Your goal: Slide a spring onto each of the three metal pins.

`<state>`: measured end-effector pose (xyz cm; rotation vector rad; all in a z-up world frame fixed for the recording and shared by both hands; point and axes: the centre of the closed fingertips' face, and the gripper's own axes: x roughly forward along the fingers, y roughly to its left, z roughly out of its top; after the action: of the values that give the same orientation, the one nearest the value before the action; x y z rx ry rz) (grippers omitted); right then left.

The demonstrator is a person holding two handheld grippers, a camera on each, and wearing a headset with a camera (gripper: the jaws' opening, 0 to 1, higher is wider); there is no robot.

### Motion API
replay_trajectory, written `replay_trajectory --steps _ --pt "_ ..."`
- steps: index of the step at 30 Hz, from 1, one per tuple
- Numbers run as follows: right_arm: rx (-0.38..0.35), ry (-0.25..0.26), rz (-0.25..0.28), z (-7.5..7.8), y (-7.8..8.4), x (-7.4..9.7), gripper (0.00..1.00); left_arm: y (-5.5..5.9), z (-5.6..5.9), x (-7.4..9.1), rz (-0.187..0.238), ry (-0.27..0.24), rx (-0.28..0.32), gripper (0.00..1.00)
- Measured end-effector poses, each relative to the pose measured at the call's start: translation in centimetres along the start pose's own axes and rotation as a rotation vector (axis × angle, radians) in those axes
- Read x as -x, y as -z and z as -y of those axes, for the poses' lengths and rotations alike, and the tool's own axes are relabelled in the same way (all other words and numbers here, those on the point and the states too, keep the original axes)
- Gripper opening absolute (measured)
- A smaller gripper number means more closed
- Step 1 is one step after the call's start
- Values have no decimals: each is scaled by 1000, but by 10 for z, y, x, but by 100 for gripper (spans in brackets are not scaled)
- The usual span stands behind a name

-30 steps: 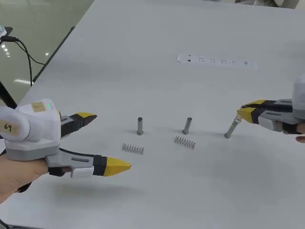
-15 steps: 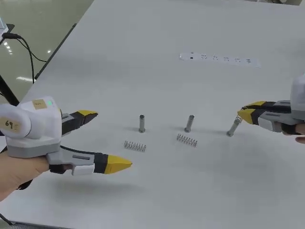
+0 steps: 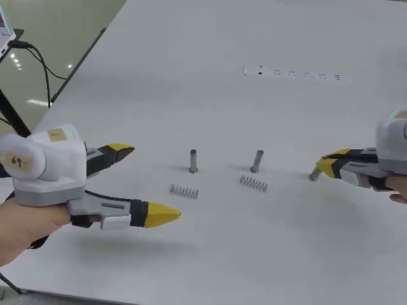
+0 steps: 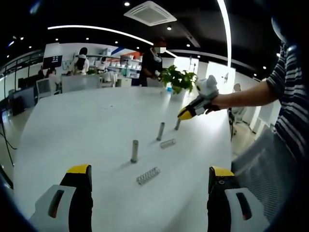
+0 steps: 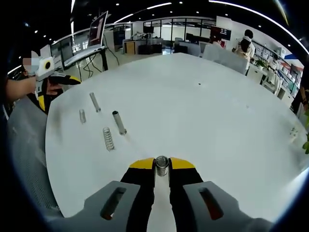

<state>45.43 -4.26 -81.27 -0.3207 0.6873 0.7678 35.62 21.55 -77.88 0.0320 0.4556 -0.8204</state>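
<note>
One spring (image 5: 161,165) is riding lower on 3rd pin (image 3: 314,175) w/ right gripper (image 3: 324,166) pinching it, prob. nearly seated; left gripper (image 3: 154,182) is hanging wide open, empty.

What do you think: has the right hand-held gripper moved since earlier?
Yes: the right hand-held gripper, holding a spring, sank lower against the middle pin.

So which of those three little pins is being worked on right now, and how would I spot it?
On the white table, near the power strip, three pins sit in a row. It is the right pin, at the tips of the right gripper, which grips a spring. The left pin and middle pin stand free, each with a loose spring beside it.
</note>
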Motion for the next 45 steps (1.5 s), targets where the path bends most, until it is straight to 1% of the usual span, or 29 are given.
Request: replay_trajectory --steps 4,6,9,12,15,17,21,30,45 --pt "0 -2 -21 -2 5 -1 8 -1 1 -1 3 2 1 98" --pt "0 -4 -14 -2 5 -1 8 -1 2 -1 5 4 3 98" --pt "-16 -10 -32 -3 7 -2 8 -1 3 -2 6 6 3 98" --pt "1 -12 -60 -4 13 -2 9 -1 4 -2 5 8 2 98" --pt "4 -14 -57 -6 13 -1 12 -2 5 -2 6 10 3 98" --pt "-12 -13 -52 -7 13 -1 15 -2 5 -1 7 10 2 98" --pt "-13 -3 -68 -6 17 0 18 -1 4 0 5 6 4 98" --pt "-16 -2 -65 -8 17 4 19 -1 6 -1 6 12 7 98" --pt "-8 -9 -81 -8 27 14 20 -2 7 -2 3 17 1 98"
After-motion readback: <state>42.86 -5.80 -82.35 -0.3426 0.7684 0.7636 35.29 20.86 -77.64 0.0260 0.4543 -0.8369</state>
